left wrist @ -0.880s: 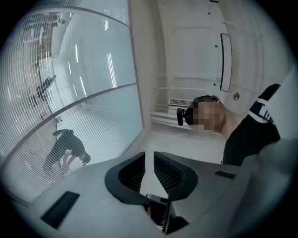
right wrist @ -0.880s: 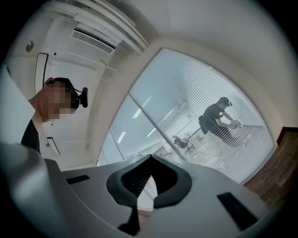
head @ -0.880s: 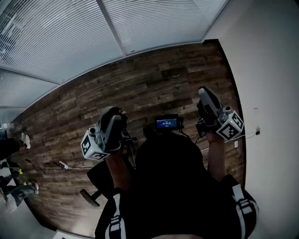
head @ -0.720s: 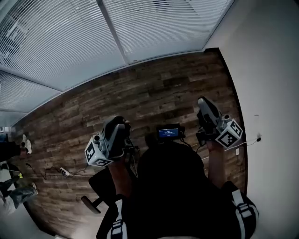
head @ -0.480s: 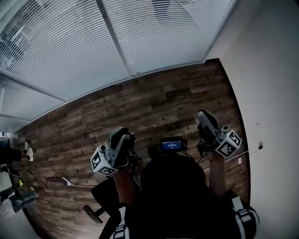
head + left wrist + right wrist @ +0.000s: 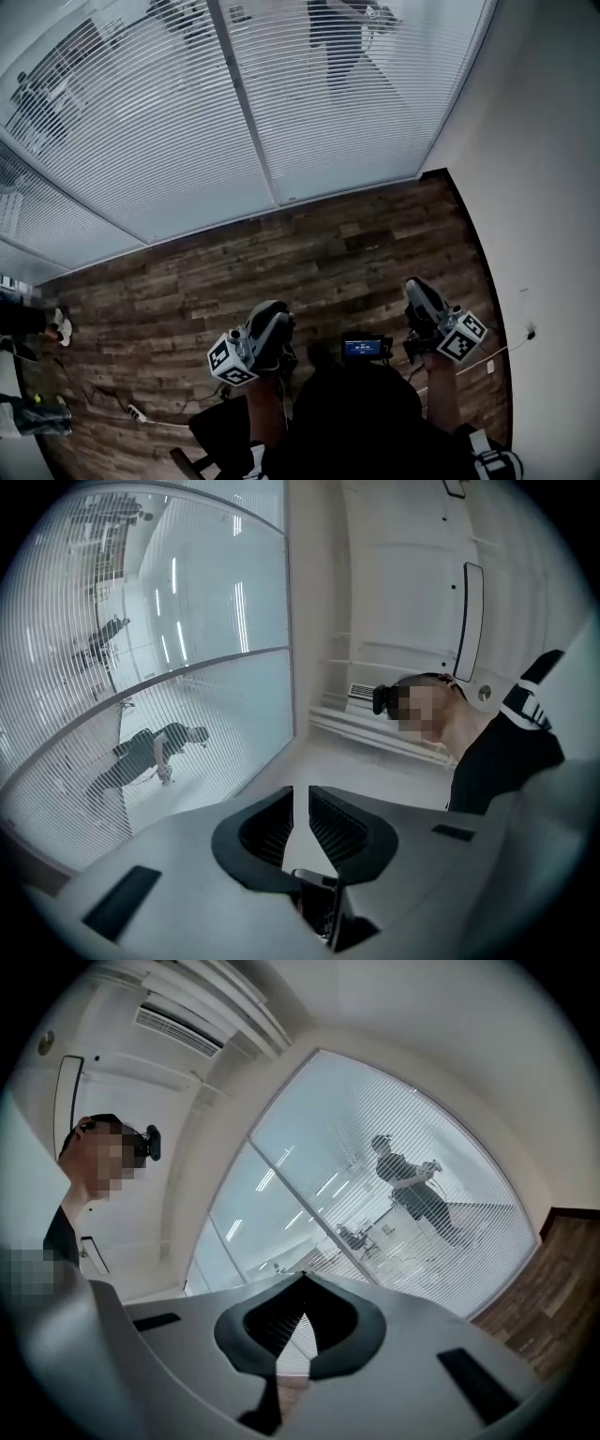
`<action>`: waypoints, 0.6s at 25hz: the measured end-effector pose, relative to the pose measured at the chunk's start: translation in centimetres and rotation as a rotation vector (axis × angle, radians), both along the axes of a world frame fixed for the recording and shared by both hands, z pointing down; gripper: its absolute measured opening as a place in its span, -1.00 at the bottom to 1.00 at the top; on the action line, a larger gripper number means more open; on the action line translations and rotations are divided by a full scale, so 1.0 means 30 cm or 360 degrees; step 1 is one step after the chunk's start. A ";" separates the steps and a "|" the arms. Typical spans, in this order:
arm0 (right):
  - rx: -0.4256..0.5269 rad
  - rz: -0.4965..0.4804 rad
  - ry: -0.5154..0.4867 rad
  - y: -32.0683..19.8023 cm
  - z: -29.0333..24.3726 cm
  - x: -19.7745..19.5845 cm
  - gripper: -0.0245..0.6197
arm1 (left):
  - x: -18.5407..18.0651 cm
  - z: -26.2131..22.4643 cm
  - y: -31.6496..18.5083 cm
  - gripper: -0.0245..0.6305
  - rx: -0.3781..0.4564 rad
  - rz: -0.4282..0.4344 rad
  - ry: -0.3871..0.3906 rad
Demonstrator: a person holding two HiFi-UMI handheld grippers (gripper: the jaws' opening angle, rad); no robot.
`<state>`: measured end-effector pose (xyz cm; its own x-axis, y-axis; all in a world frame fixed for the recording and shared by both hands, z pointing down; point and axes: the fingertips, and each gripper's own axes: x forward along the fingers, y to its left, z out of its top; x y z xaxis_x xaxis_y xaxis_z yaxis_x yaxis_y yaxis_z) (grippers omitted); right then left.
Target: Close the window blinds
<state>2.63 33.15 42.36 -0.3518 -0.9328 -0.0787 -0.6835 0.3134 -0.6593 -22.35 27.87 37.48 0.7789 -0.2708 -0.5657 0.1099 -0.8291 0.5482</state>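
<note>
The window blinds [image 6: 328, 103] span the glazed wall ahead, above the wooden floor [image 6: 309, 253]. The slats stand open: figures beyond the glass show through them. Both tools are held low, well apart from the blinds. The left tool [image 6: 275, 319] has its jaws pressed together on nothing, and so does the right tool [image 6: 419, 292]. Judged step: approach, with no contact yet. The next move calls for locating the tilt control, which no view shows, then spreading one tool to grasp it.

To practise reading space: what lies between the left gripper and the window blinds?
Only bare wooden floor, per the head view, between left gripper and blinds.
</note>
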 end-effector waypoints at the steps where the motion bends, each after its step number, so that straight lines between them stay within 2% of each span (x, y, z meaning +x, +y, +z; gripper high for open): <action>1: -0.0004 0.0016 -0.0004 0.014 0.006 0.007 -0.93 | 0.004 0.009 0.012 -0.74 -0.0003 0.0006 0.0003; 5: -0.0015 0.0063 0.0020 0.070 0.003 -0.047 -0.93 | -0.064 0.023 0.056 -0.74 -0.0016 0.0010 0.0024; 8: -0.0012 0.0042 0.0053 0.085 -0.009 -0.107 -0.93 | -0.114 0.018 0.067 -0.74 -0.0013 -0.0004 0.0035; 15: 0.0041 -0.0083 0.0082 0.018 -0.036 -0.186 -0.93 | -0.076 0.007 0.037 -0.75 0.0009 -0.0033 -0.0060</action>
<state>-2.94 33.70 41.29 -0.4043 -0.9109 -0.0829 -0.6985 0.3660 -0.6149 -24.62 28.99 37.70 0.7941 -0.2840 -0.5374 0.0719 -0.8340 0.5471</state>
